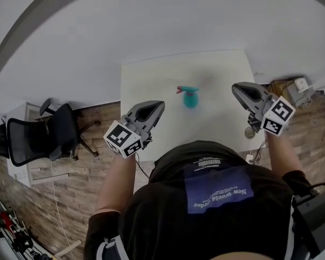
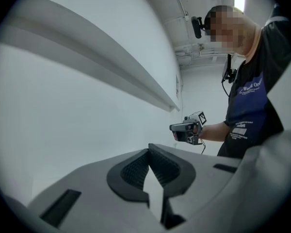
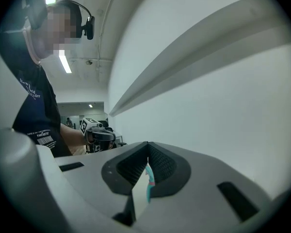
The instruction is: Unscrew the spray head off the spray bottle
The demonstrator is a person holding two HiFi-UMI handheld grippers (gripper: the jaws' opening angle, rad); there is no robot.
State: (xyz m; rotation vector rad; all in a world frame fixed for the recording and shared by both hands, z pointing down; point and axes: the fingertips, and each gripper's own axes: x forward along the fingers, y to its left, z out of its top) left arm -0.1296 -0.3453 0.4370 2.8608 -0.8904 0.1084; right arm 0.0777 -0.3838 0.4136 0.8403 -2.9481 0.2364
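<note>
A teal spray bottle (image 1: 190, 98) with a pink spray head (image 1: 181, 89) stands on the white table (image 1: 151, 80), blurred in the head view. My left gripper (image 1: 160, 105) hovers over the table to the bottle's left, jaws shut and empty. To the bottle's right, my right gripper (image 1: 235, 88) is also held shut with nothing in it. In the left gripper view the jaws (image 2: 148, 150) meet tip to tip, and the right gripper (image 2: 186, 128) shows beyond them. The right gripper view shows a teal sliver of the bottle (image 3: 148, 190) in the slot behind its closed tips (image 3: 148, 155).
A black office chair (image 1: 39, 138) stands on the wooden floor (image 1: 54, 199) to the left of the table. A cardboard box (image 1: 290, 89) with clutter sits off the table's right edge. White walls rise behind the table.
</note>
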